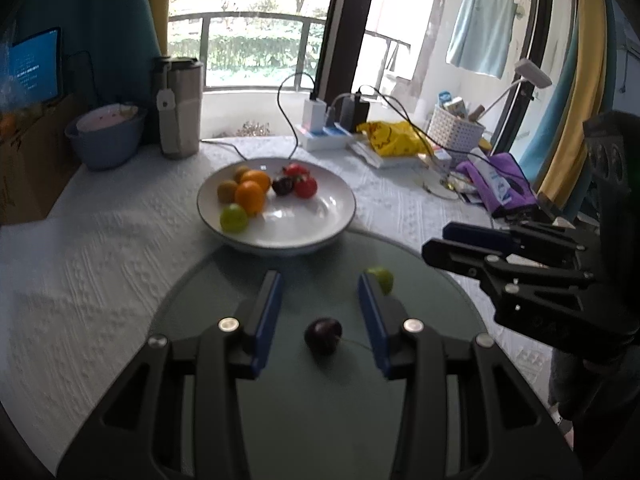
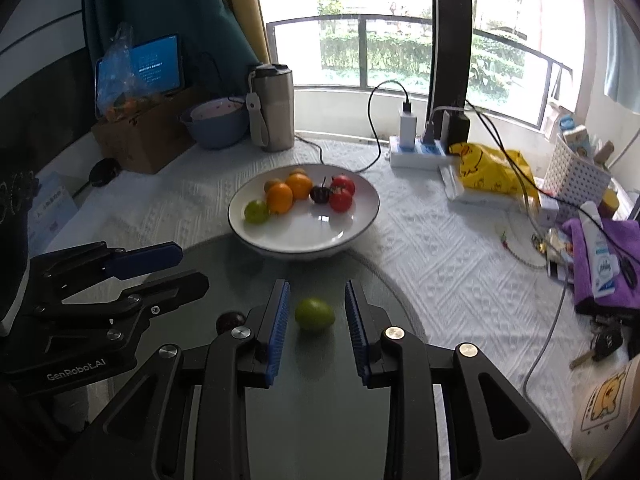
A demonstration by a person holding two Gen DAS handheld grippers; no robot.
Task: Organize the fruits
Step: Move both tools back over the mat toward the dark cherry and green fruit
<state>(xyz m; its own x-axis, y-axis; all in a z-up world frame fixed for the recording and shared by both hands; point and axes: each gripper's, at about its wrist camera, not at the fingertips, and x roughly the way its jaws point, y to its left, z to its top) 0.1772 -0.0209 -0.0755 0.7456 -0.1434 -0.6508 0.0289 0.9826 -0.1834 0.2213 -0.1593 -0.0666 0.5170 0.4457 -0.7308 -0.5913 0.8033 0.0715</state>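
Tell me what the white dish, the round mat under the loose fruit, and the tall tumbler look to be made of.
White dish: likely glazed ceramic, glossy, with bright window glints and a thin dark rim line.
Round mat: seems glass or smooth plastic, grey-green, faintly reflective; which one is unclear.
Tall tumbler: looks like brushed stainless steel with a dull sheen, a dark lid and a pale strap.

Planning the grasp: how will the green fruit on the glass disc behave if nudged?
The green fruit looks round and smooth, so it would probably roll. The glass disc looks slick and offers little grip. Being small, it is likely light.
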